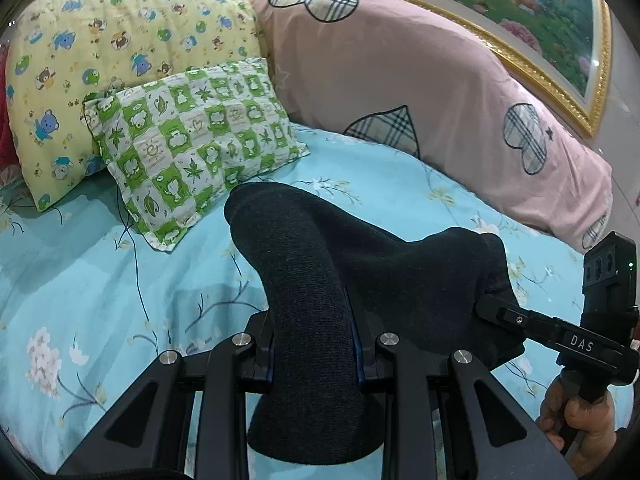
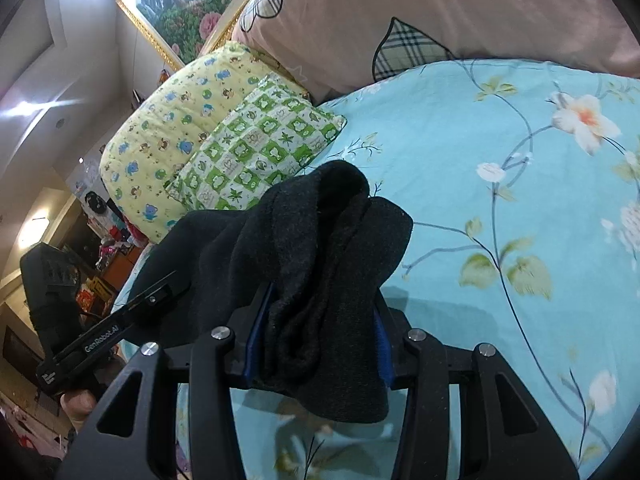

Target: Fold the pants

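The dark grey knit pants (image 1: 304, 264) are bunched and lifted above the blue flowered bed sheet (image 1: 80, 280). My left gripper (image 1: 314, 344) is shut on one end of the pants, and the cloth drapes over its fingers. My right gripper (image 2: 316, 336) is shut on the other end of the pants (image 2: 320, 248), with cloth hanging below the jaws. The right gripper also shows in the left wrist view (image 1: 492, 304), gripping the pants at the right. The left gripper shows in the right wrist view (image 2: 168, 288) at the lower left.
A green checked pillow (image 1: 192, 156) and a yellow bear-print pillow (image 1: 92, 68) lie at the back left. A long pink bolster (image 1: 420, 80) runs along the back, under a gold-framed picture (image 1: 552, 32). Room clutter shows past the bed's left edge (image 2: 100, 264).
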The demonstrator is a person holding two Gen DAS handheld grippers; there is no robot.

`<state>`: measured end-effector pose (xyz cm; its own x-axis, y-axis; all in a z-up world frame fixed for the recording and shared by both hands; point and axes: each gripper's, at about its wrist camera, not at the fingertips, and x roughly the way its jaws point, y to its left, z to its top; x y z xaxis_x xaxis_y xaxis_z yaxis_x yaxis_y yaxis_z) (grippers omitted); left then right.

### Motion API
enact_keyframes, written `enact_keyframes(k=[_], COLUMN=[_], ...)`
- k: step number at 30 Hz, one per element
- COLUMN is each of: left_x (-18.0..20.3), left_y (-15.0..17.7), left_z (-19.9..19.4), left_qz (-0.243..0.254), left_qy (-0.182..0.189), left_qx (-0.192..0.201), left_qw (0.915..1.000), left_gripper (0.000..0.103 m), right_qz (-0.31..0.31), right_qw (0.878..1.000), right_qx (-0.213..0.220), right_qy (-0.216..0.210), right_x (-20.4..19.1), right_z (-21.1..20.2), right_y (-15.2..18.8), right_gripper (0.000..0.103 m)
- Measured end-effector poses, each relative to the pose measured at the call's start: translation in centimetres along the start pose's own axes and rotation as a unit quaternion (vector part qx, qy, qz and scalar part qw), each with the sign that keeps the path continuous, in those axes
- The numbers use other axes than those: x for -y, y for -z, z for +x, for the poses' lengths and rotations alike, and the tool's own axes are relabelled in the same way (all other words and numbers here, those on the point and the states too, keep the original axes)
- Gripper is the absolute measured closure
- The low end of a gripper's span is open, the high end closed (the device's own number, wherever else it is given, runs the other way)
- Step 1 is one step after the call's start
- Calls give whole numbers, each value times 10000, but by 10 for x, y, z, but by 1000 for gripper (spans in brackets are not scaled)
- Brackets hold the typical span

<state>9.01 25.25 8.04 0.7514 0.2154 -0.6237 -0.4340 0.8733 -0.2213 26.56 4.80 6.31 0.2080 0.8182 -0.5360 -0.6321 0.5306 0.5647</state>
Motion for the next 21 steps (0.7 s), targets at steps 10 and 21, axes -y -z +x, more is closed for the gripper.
enact_keyframes(k=[10,21], left_x=[-20,-34], left_y=[-7,11], left_z=[41,63], left_qz=[-157,-152], left_qy=[-8,-2], left_qx=[-186,-497], left_qw=[9997,9986], left_gripper=[77,67], right_qz=[-58,-80], right_qw=[9998,9989], right_qx=[-200,-447], right_qy=[22,64], right_x=[11,34], right_z=[40,55], right_y=[-22,-10], right_gripper=[57,46])
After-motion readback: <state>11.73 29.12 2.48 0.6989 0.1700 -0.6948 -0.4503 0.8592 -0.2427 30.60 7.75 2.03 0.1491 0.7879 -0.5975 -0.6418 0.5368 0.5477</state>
